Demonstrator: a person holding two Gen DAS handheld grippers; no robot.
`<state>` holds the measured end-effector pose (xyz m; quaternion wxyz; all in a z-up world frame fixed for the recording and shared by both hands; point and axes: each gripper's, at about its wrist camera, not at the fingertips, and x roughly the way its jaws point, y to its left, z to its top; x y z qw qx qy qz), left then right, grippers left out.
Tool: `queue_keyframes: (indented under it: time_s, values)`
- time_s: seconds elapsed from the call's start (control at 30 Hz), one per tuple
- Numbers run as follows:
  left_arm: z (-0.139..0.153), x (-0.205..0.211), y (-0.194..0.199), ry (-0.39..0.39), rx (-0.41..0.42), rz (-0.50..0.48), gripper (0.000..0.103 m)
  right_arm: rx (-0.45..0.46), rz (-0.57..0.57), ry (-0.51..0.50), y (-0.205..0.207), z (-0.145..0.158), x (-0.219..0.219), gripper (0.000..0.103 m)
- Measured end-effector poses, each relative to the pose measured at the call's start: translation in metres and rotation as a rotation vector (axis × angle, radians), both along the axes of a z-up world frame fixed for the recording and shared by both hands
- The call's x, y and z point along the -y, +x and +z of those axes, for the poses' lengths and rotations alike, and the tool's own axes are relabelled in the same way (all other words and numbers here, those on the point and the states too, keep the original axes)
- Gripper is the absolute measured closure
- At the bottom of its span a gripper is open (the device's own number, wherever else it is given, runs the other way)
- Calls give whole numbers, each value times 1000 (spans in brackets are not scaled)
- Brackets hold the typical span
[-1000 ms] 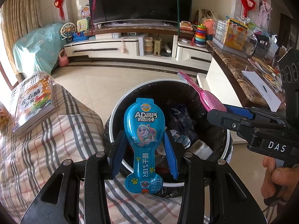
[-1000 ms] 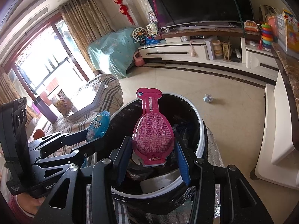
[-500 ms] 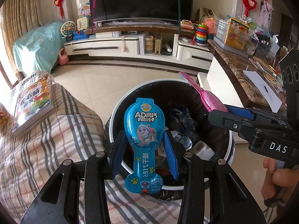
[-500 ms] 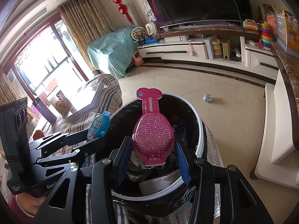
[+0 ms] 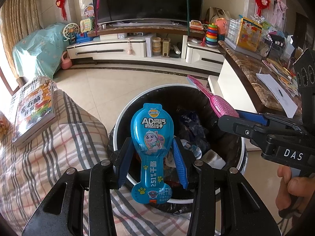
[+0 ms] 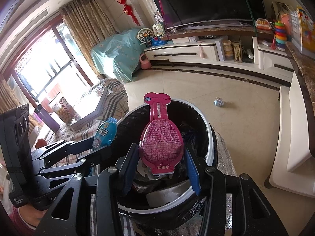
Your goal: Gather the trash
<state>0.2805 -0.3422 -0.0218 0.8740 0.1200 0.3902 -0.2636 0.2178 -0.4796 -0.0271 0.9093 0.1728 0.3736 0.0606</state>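
Note:
My left gripper [image 5: 153, 154] is shut on a blue spoon-shaped snack wrapper [image 5: 152, 137], held upright over the near rim of a round bin [image 5: 241, 157] lined with a black bag. My right gripper [image 6: 161, 162] is shut on a pink wrapper [image 6: 160, 137] of the same shape, also held above the bin [image 6: 209, 143]. Each gripper shows in the other's view: the right gripper [image 5: 228, 116] with its pink wrapper [image 5: 214, 104] at the bin's right, the left gripper [image 6: 102, 145] with the blue wrapper [image 6: 105, 132] at the bin's left. Crumpled trash lies inside the bin.
A plaid-covered seat [image 5: 39, 157] with a children's book [image 5: 33, 110] on it sits left of the bin. A marble counter [image 5: 254, 78] with papers is on the right. A small crumpled wrapper [image 6: 219, 102] lies on the tile floor beyond the bin. A TV stand [image 5: 137, 47] lines the far wall.

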Motion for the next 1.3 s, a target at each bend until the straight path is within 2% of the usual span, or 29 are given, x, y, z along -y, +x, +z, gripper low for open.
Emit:
queue_keyframes:
  time_s: [0.23, 0.3, 0.4, 0.53, 0.63, 0.67, 0.83, 0.9, 1.03, 1.23, 1.3]
  values:
    - [3, -2, 1, -3, -13, 2, 59, -8, -3, -2, 1, 1, 1, 54]
    - [5, -6, -2, -4, -2, 8, 46, 0, -13, 5, -3, 5, 2, 54]
    - [7, -15, -10, -8, 11, 18, 41, 20, -33, 21, -15, 11, 3, 51]
    - [10, -33, -27, -39, 15, 47, 39, 71, -59, 30, -36, 21, 0, 30]
    - [12, -53, -45, -86, 19, 79, 33, 98, -75, 56, -57, 26, -8, 16]
    - [14, -59, -52, -105, 24, 90, 31, 102, -77, 68, -63, 26, -11, 14]
    - [23, -94, -91, -201, 68, 150, 17, 144, -97, 82, -92, 33, -28, 13]
    - [26, -108, -106, -220, 96, 175, 10, 171, -110, 62, -105, 36, -38, 10]
    - [25, -133, -129, -250, 126, 219, 8, 221, -150, 4, -129, 39, -56, 2]
    - [32, -162, -162, -288, 210, 253, 8, 261, -139, -89, -152, 47, -84, 2]
    - [36, -170, -175, -304, 253, 263, 5, 342, -151, -162, -169, 58, -98, 2]
